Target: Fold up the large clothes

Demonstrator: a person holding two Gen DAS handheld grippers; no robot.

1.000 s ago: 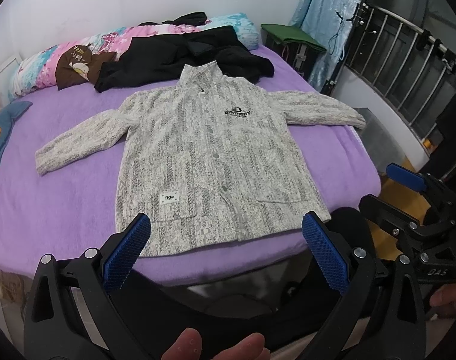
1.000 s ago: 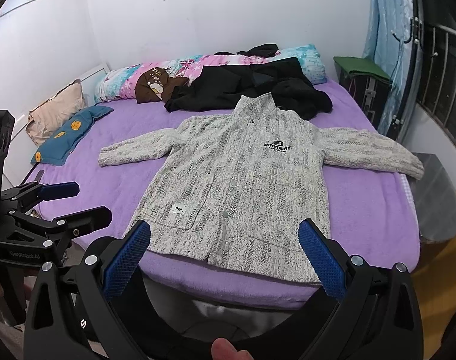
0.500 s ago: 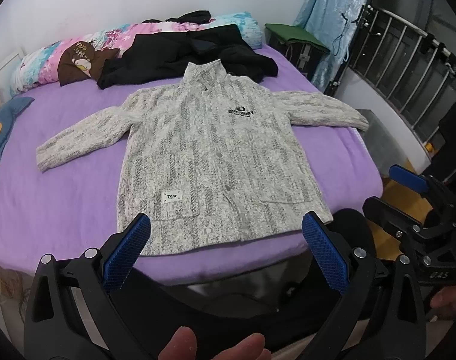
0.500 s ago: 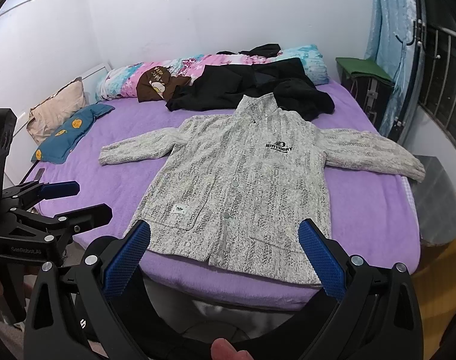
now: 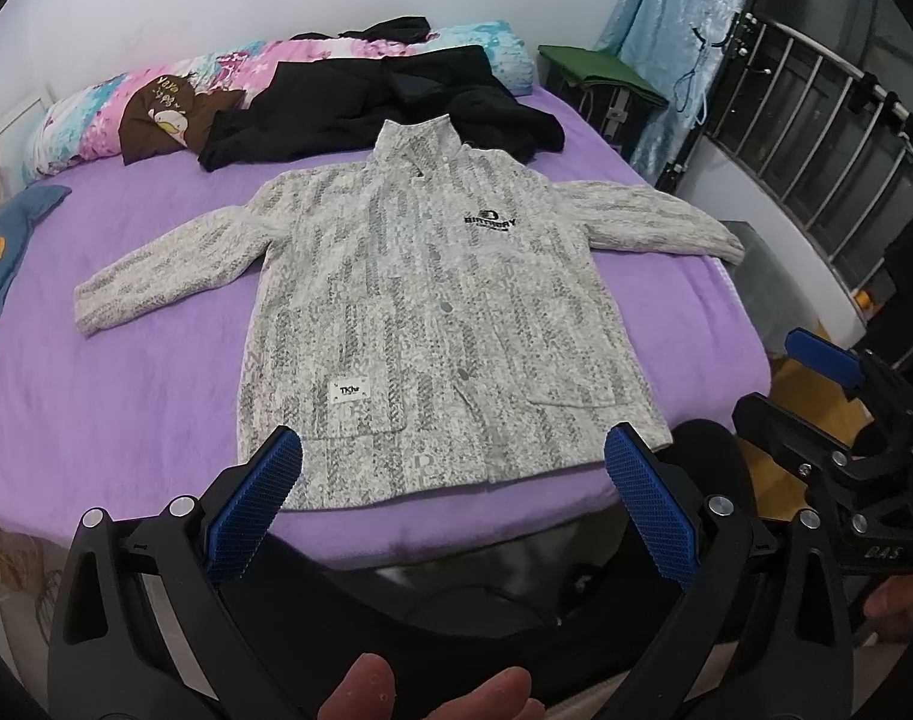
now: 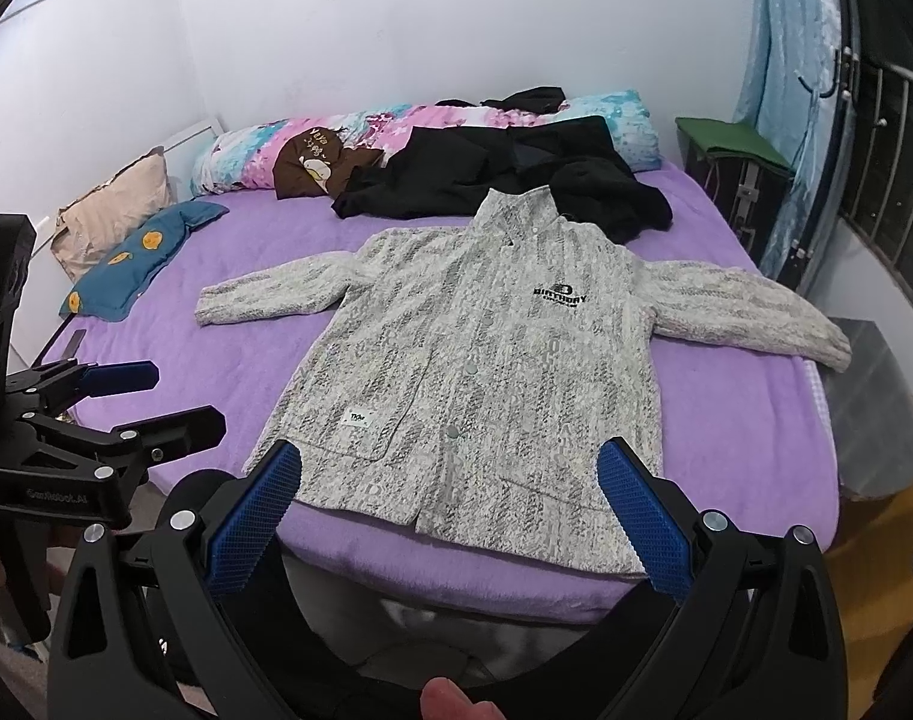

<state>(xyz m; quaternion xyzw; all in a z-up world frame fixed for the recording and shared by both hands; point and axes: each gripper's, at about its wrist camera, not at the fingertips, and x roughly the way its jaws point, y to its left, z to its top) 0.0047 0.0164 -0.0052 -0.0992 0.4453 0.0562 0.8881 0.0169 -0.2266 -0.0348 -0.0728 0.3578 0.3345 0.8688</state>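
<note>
Grey patterned jacket (image 5: pixel 432 312) lying flat, front up, sleeves spread, on purple bed (image 5: pixel 126 396); black clothes (image 5: pixel 366 108) touching its collar. Left gripper (image 5: pixel 453 504) and right gripper (image 6: pixel 447 510) both hovering just off jacket hem, jaws spread wide, gripping nothing. Beige pillow (image 6: pixel 117 210) showing only in right wrist view (beyond jacket's left-hand sleeve). Jacket sitting slightly higher in frame than a second ago
</note>
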